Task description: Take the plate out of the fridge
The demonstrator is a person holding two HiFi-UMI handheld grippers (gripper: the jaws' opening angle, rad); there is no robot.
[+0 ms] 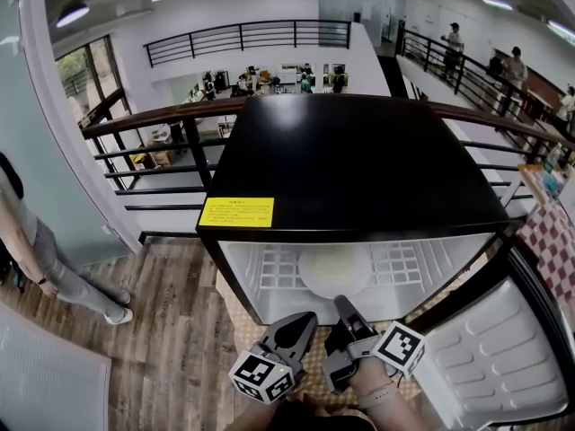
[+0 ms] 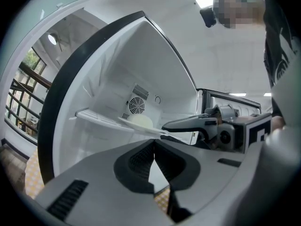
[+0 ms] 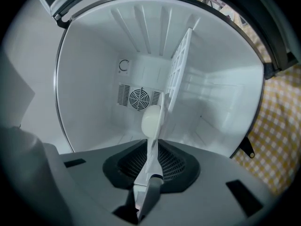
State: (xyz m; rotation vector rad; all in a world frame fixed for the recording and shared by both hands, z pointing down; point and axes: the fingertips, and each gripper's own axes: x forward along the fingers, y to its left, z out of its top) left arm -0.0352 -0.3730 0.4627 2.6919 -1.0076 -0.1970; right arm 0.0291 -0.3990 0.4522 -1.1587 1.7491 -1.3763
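Head view puts the left gripper (image 1: pixel 305 321) at left before the open fridge (image 1: pixel 350 164), its jaws pressed together on nothing. Just right of it, the right gripper (image 1: pixel 342 303) has its jaws clamped on the near rim of the white plate (image 1: pixel 334 268), which lies on the fridge's wire shelf (image 1: pixel 409 263).

The fridge (image 1: pixel 359 160) stands before a railing (image 1: pixel 162 119), its door (image 1: pixel 485 357) swung open to the right. A sticker (image 1: pixel 236 212) lies on its top at the front left corner. Inside, a shelf (image 1: pixel 400 263) spans the cavity, and the plate (image 1: pixel 334 269) lies on it at mid-width, in front of the fan (image 3: pixel 139 98) in the back wall. The right hand-held gripper (image 1: pixel 341 305) reaches in from the front, with the plate's near rim between its jaws. The left hand-held gripper (image 1: pixel 308 321) is just beside it on the left, outside the fridge. A person (image 1: pixel 36 259) stands far left.
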